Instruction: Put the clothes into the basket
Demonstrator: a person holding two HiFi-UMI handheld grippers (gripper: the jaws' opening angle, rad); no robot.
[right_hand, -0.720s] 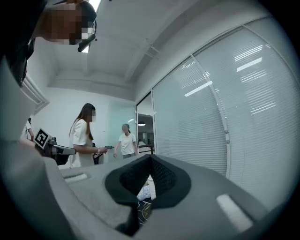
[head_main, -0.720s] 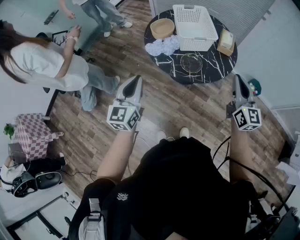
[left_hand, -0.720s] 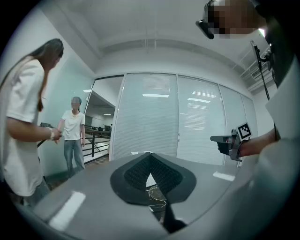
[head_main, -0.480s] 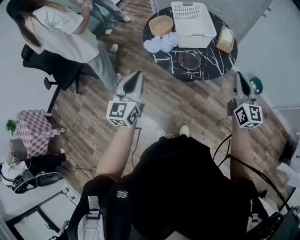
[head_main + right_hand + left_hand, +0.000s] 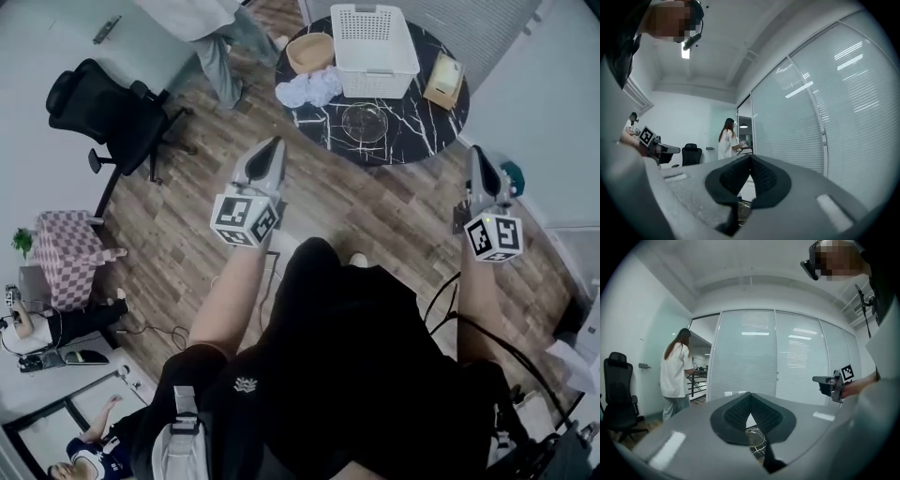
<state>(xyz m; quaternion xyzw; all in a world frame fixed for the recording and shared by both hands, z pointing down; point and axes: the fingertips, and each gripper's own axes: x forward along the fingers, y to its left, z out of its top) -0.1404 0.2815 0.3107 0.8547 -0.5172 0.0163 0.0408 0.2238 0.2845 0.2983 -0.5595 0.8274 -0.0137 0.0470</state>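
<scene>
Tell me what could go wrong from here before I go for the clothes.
1. The glass dish sits on the table between the right gripper and the clothes; a reach across may knock it.
2. The clothes lie right beside the woven bowl; a grab may drag it along.
3. A person stands close to the table's left side, near the reach path.

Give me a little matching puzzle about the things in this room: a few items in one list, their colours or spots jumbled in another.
Things:
1. plastic basket
2. clothes
3. office chair
4. glass bowl

Descriptions:
A. black, standing on the wooden floor
B. clear, on the near side of the round table
C. white, with perforated walls
D. pale, crumpled in a heap beside the basket

Pairs: 1-C, 2-D, 3-A, 4-B.
</scene>
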